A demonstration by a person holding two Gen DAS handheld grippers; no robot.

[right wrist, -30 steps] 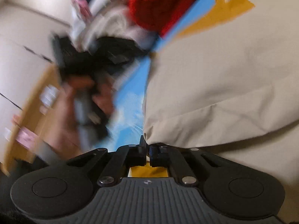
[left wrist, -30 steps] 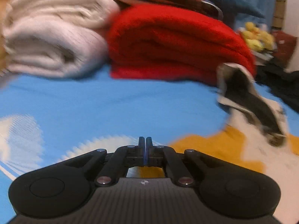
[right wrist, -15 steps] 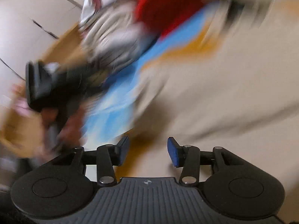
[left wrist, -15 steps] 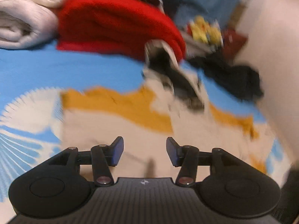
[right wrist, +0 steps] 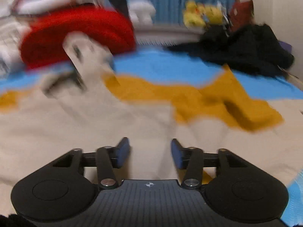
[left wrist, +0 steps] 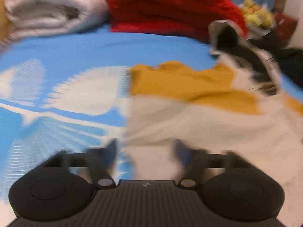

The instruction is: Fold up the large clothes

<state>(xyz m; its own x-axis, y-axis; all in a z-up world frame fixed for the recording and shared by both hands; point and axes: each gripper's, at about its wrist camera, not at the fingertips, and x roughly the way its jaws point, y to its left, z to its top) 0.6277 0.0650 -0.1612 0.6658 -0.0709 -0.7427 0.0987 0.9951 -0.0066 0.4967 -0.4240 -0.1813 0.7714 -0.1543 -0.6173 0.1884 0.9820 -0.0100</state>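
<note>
Nearest the left gripper (left wrist: 144,152), its jaws are opening wide with nothing pressed between them; the left edge of the cream garment (left wrist: 208,132) lies just below and ahead of the gap, on the blue patterned bedsheet (left wrist: 56,56). The right gripper (right wrist: 150,154) is also opening, about half spread, empty, with the same cream garment (right wrist: 75,132) spread flat under and in front of it. Judging by how it lies, the cloth has been let down onto the bed so a fold can settle (both views are blurred, so creases are hard to read).

Just beyond both grippers a mustard-yellow layer (right wrist: 217,102) shows along the garment's far edge, likely its other face or a second piece; I cannot tell which. A pale collar or hood with a dark lining (left wrist: 236,45) sticks up further ahead.

Farthest off sit one red folded blanket (left wrist: 170,7), one white folded bundle (left wrist: 49,13) to its left, one black heap of clothes (right wrist: 246,45) to the right, and yellow soft toys (right wrist: 202,15), count unclear.
</note>
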